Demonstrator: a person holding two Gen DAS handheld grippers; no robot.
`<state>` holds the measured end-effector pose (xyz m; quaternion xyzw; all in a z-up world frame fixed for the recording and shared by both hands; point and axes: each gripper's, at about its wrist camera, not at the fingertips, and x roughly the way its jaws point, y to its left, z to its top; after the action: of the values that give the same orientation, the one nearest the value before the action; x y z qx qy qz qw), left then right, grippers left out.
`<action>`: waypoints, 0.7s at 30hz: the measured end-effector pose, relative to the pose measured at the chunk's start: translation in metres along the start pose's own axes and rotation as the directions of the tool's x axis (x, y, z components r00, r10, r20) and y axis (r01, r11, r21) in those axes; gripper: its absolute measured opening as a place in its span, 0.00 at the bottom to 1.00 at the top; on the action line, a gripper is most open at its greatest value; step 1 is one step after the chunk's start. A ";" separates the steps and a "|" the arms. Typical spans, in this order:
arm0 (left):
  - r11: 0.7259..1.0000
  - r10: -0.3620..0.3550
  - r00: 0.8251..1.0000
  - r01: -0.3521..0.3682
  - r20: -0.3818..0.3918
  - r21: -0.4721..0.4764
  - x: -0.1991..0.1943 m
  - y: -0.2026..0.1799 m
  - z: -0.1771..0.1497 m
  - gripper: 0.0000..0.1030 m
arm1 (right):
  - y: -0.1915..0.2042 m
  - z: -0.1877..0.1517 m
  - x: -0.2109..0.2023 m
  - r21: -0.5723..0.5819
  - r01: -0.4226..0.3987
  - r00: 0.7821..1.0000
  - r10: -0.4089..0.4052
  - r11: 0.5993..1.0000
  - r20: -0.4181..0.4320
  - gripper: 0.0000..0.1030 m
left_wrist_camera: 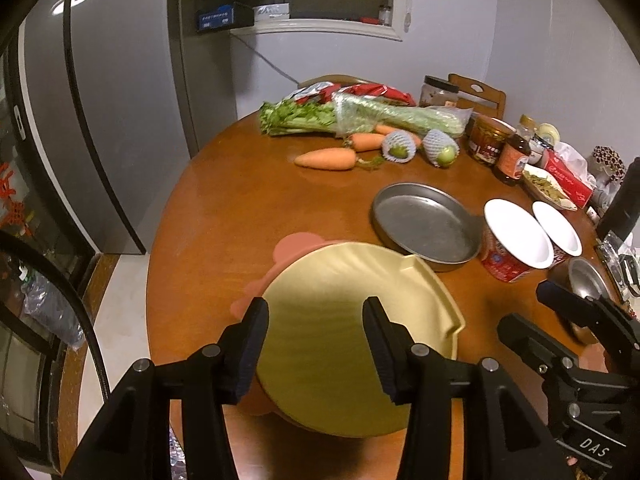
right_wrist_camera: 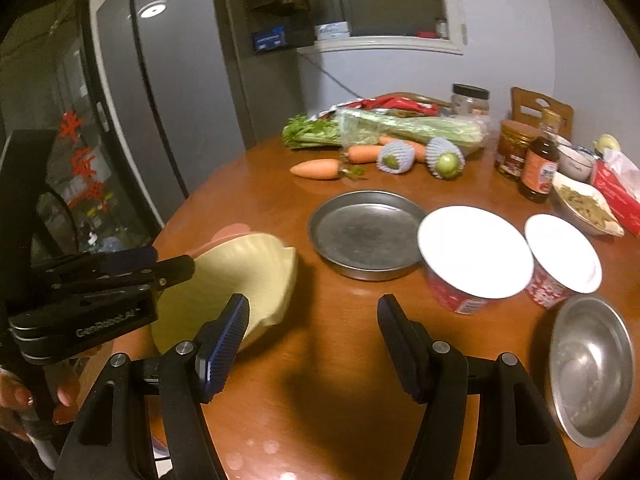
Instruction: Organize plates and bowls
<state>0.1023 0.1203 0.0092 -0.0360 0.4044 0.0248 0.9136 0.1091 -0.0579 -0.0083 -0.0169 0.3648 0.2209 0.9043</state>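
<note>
A yellow shell-shaped dish (left_wrist_camera: 340, 320) (right_wrist_camera: 248, 272) lies tilted on a pink plate (left_wrist_camera: 296, 244) (right_wrist_camera: 230, 232) at the near left of the round table. My left gripper (left_wrist_camera: 318, 340) (right_wrist_camera: 182, 268) hovers over the dish, jaws apart, pads not pressing on it. My right gripper (right_wrist_camera: 312, 344) (left_wrist_camera: 526, 308) stands open above bare wood, holding nothing. A round metal pan (left_wrist_camera: 424, 224) (right_wrist_camera: 364, 232) sits mid-table. Two red paper bowls with white tops (right_wrist_camera: 476, 252) (right_wrist_camera: 562, 252) stand to its right. A steel bowl (right_wrist_camera: 592, 368) (left_wrist_camera: 586, 284) is at the near right.
At the back lie carrots (right_wrist_camera: 316, 169), bagged celery (right_wrist_camera: 400, 130) and two net-wrapped fruits (right_wrist_camera: 444, 158). Jars, a sauce bottle (right_wrist_camera: 538, 168), a snack dish and a red tissue box (right_wrist_camera: 618, 192) line the right edge. A fridge (right_wrist_camera: 160, 100) stands left of the table. A person's hand (right_wrist_camera: 16, 400) grips the left tool.
</note>
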 end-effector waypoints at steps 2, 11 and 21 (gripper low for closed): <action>1.000 -0.003 1.000 0.002 0.009 0.012 -0.003 -0.007 0.003 0.48 | -0.007 0.000 -0.003 0.022 -0.002 1.000 0.002 1.000 0.004 0.66; 0.999 -0.003 1.000 0.002 0.019 0.050 -0.006 -0.032 0.016 0.49 | -0.032 -0.004 -0.015 0.083 -0.002 1.000 0.000 0.997 0.015 0.66; 0.996 -0.015 1.000 0.016 -0.009 0.086 0.011 -0.053 0.032 0.49 | -0.060 -0.002 0.002 0.164 -0.010 1.000 0.015 0.986 -0.027 0.66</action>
<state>0.1375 0.0709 0.0251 0.0001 0.4086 0.0003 0.9127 0.1340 -0.1118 -0.0194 0.0565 0.3943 0.1957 0.8961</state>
